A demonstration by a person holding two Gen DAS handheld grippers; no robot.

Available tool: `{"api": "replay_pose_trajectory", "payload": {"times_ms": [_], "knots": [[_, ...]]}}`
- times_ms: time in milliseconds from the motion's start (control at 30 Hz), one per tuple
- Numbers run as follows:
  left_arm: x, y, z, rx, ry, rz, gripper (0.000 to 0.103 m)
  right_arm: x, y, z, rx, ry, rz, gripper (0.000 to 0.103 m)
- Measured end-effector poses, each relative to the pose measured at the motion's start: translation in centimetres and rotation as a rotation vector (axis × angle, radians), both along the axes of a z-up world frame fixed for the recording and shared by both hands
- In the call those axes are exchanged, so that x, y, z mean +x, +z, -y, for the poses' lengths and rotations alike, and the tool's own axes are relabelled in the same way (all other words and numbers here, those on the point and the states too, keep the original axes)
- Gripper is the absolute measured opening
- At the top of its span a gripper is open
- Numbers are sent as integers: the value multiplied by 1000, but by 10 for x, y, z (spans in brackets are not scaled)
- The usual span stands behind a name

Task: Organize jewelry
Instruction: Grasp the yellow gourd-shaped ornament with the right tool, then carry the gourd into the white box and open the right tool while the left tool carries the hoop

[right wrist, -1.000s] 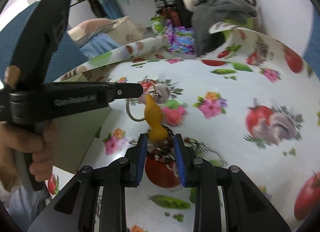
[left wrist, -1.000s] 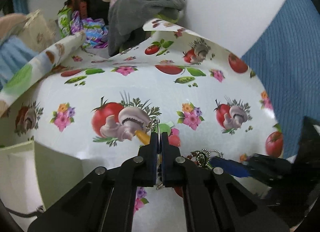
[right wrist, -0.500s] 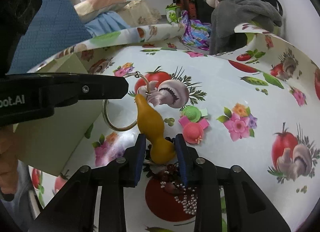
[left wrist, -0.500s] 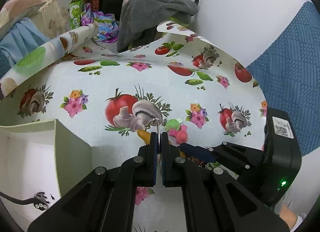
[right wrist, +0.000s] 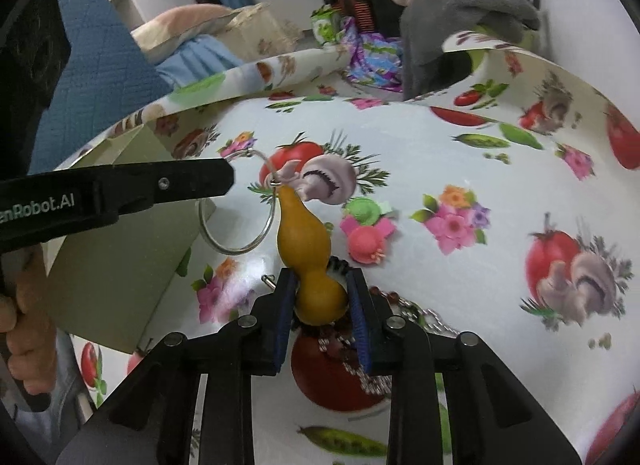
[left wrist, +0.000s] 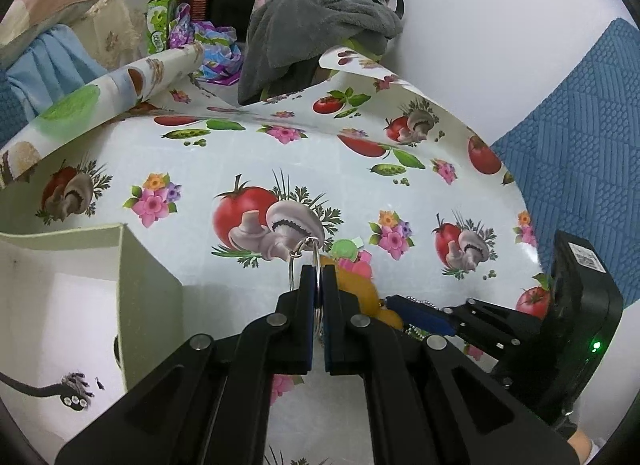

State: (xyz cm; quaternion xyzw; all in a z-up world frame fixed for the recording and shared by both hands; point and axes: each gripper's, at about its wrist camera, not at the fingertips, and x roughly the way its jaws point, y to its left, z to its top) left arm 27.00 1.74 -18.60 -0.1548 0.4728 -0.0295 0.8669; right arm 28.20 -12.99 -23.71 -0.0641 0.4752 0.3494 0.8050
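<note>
Ring (right wrist: 240, 231) pinched in left hand-held gripper (left wrist: 319, 271), gourd charm (right wrist: 308, 257) clamped by right hand-held gripper (right wrist: 320, 301) at frame centre, probably steadying both for boxing.

The left wrist view looks forward along the left gripper (left wrist: 318, 285), low and close over the printed tablecloth (left wrist: 240, 153), facing the heap of grey clothes (left wrist: 320, 37) at the cloth's far edge. The right wrist view looks along the right gripper (right wrist: 320, 301), equally near the cloth, toward the same heap. Both share the tomato-and-mushroom print (left wrist: 272, 221), the yellow gourd charm (right wrist: 308, 257) just this side of it, the key ring (right wrist: 240, 225) and the pale box (left wrist: 148, 289); each sees the other gripper.
</note>
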Motion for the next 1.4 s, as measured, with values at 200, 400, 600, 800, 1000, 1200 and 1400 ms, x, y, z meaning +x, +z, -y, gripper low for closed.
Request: {"api": "replay_pose_trajectory", "payload": {"times_ms": [200,400,600,800,1000,1200,1400], "knots": [[-15,1,0,-14,-4,1,3,-14,12,18,-5,-97,-4,24],[-38,8,6,-5,-20,9,3,-37,25,33,-34,-196,6,24],[-69,11,9,-36,-7,7,3,-61,27,40,-69,-270,-9,24],[-86,26,16,-35,-28,8,3,-79,32,46,-74,-320,-42,24],[-92,66,16,-26,-61,59,3,-81,70,48,-34,-365,-5,24],[-93,115,5,6,-75,126,3,-79,122,38,-3,-370,74,24],[-96,150,-18,18,-59,177,3,-77,167,21,47,-367,133,24]]}}
